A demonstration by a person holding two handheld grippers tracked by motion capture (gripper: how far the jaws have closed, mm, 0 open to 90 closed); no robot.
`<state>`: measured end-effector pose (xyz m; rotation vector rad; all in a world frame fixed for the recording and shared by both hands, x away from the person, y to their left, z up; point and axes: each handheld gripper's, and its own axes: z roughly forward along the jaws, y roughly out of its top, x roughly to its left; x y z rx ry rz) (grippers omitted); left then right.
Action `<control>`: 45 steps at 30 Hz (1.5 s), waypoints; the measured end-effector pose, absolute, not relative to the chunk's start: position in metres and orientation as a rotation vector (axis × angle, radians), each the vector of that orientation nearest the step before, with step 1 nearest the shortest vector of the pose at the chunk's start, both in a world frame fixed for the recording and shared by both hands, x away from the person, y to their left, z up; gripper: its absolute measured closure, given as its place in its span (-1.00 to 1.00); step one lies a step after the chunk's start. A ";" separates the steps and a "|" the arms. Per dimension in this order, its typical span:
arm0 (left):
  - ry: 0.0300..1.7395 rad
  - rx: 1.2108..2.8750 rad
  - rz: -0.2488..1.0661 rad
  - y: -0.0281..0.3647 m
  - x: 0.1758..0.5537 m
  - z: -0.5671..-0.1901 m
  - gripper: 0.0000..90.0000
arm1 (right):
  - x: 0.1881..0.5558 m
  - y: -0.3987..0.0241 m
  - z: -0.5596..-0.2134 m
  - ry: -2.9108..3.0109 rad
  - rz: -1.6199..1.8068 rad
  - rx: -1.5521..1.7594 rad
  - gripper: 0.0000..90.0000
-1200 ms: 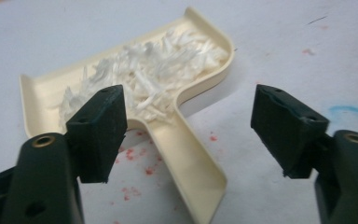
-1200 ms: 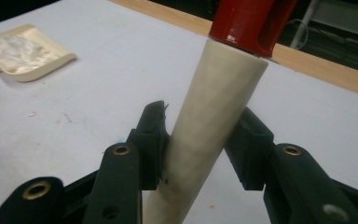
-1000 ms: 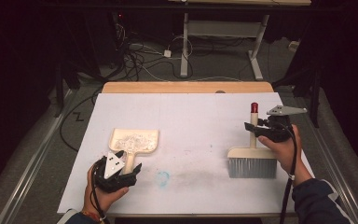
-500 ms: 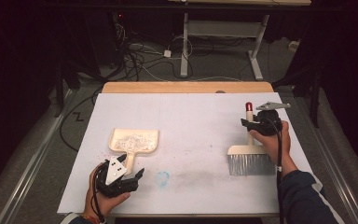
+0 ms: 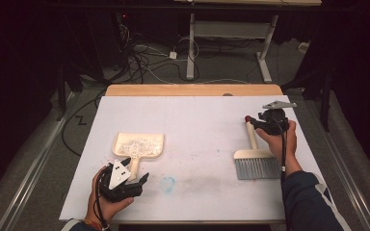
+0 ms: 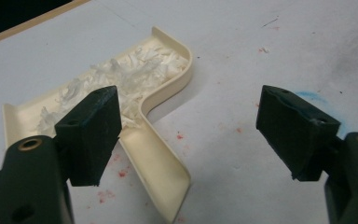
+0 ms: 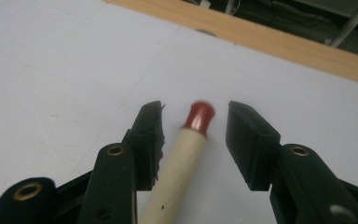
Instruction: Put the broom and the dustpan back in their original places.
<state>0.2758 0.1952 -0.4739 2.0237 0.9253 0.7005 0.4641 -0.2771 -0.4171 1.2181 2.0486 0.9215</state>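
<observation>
High view: dustpan [image 5: 139, 145] with white shreds and hand brush [image 5: 255, 159] lie well apart on the bench [image 5: 197, 120]; sweeping looks done, tools set down.

Left gripper view: left gripper [image 6: 191, 135] jaws wide open, empty; dustpan handle between them, nearer the left jaw.

Right gripper view: right gripper [image 7: 193, 140] jaws part open astride the red-tipped brush handle, seemingly not gripping; next, probably closing or withdrawing.
</observation>
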 end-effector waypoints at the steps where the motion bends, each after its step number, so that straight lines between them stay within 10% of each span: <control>1: 0.927 2.027 0.702 0.195 0.276 -0.474 -0.53 | 0.464 -0.277 -0.416 2.041 0.922 1.213 0.24; 45: 0.919 2.077 0.690 0.191 0.275 -0.478 -0.57 | 0.412 -0.264 -0.400 1.863 1.204 1.070 -0.60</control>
